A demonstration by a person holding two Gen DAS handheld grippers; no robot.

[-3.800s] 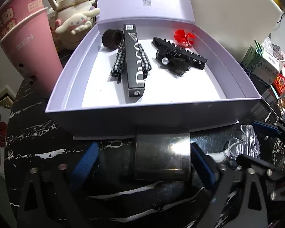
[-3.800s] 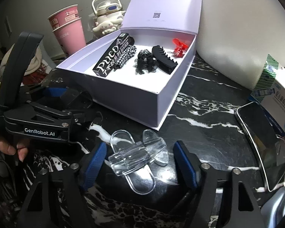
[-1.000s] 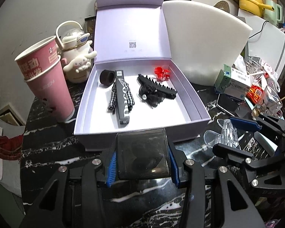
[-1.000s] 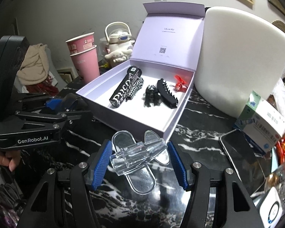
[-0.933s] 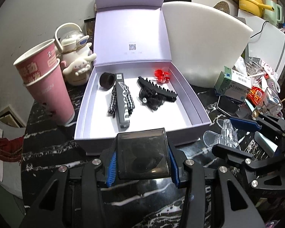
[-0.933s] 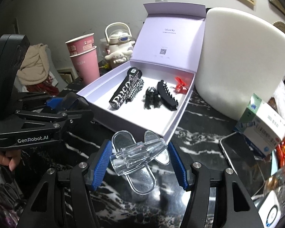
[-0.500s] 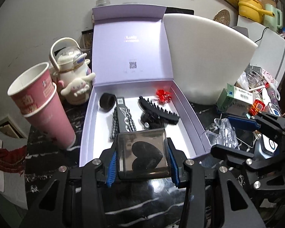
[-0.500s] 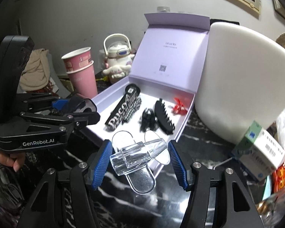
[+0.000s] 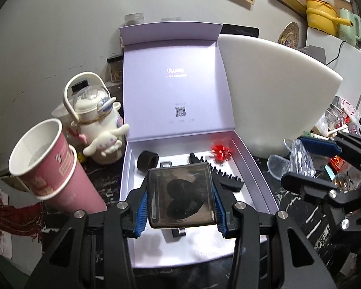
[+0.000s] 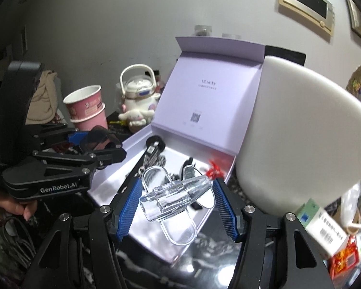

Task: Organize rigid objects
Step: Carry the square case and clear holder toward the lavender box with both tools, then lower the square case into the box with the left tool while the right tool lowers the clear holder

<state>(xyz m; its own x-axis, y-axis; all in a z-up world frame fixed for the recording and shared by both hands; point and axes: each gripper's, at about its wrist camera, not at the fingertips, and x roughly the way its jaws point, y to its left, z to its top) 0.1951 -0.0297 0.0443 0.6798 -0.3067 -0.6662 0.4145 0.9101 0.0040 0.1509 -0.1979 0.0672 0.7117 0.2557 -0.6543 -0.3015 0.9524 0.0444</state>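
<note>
My left gripper (image 9: 181, 203) is shut on a smoky translucent square case (image 9: 182, 198) with a black heart inside, held above the open lilac box (image 9: 257, 168). My right gripper (image 10: 177, 203) is shut on a clear plastic hair clip (image 10: 178, 196), held above the box's near right corner (image 10: 229, 168). In the box lie a black ring (image 9: 147, 160), a black toothed hair claw (image 9: 225, 177), a red clip (image 9: 220, 149) and a black stick box partly hidden behind the case. The left gripper also shows in the right wrist view (image 10: 101, 144); the right gripper shows in the left wrist view (image 9: 300, 161).
Stacked pink paper cups (image 9: 50, 166) and a cream cartoon bottle (image 9: 96, 120) stand left of the box. A big white foam block (image 9: 272, 91) stands right behind it. Small cartons and clutter (image 10: 325, 226) lie at the right on the black marble table (image 9: 298, 212).
Both grippers closed on their objects, lifted them off the table, and have moved up and forward over the box. The case now hangs over the box's middle.
</note>
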